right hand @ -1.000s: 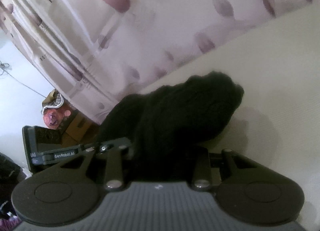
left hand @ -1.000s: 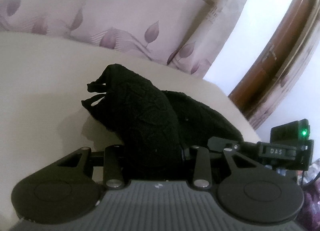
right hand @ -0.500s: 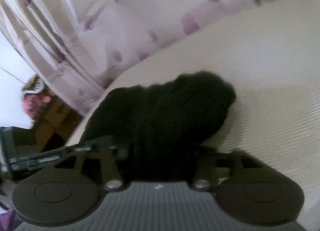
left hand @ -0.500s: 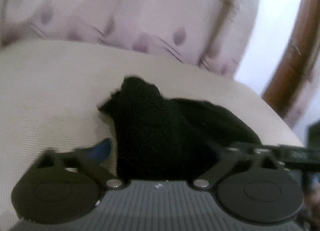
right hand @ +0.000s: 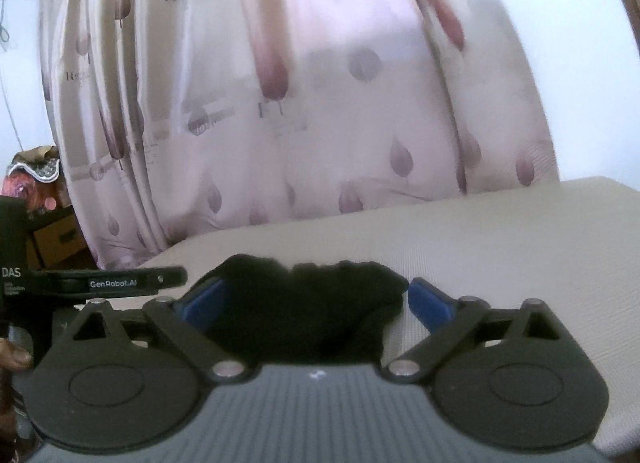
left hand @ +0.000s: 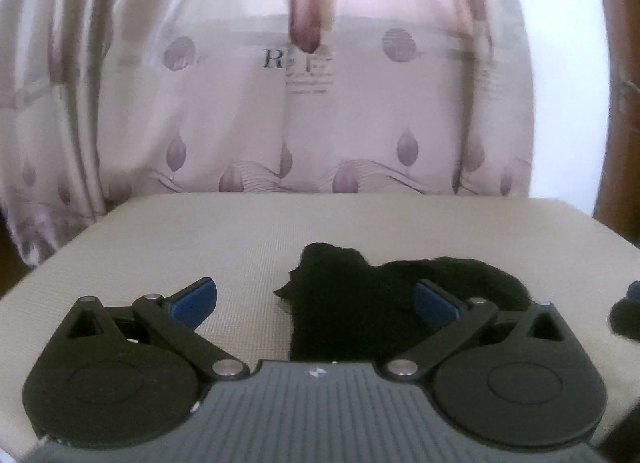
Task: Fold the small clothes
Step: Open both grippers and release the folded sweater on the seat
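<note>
A small black garment point(left hand: 360, 295) lies bunched on the beige cushion point(left hand: 240, 231). My left gripper point(left hand: 316, 297) is open, its blue pads point(left hand: 196, 297) spread wide, with the garment lying between them, nearer the right pad. In the right wrist view the same garment point(right hand: 304, 303) lies low between the spread blue pads point(right hand: 430, 303) of my right gripper point(right hand: 316, 299), which is open too. The left gripper's black body point(right hand: 92, 283) shows at the left of the right wrist view. Neither gripper holds the cloth.
A pink curtain with purple leaf print point(left hand: 304, 103) hangs right behind the cushion. A brown wooden frame point(left hand: 620, 83) stands at the right. Boxes and clutter point(right hand: 44, 223) sit on the floor to the left. The cushion's right edge point(right hand: 600, 199) drops off.
Both grippers opened and let go of the black garment, which dropped flat onto the cushion. Both grippers tilted up and pulled back, so more curtain shows.
</note>
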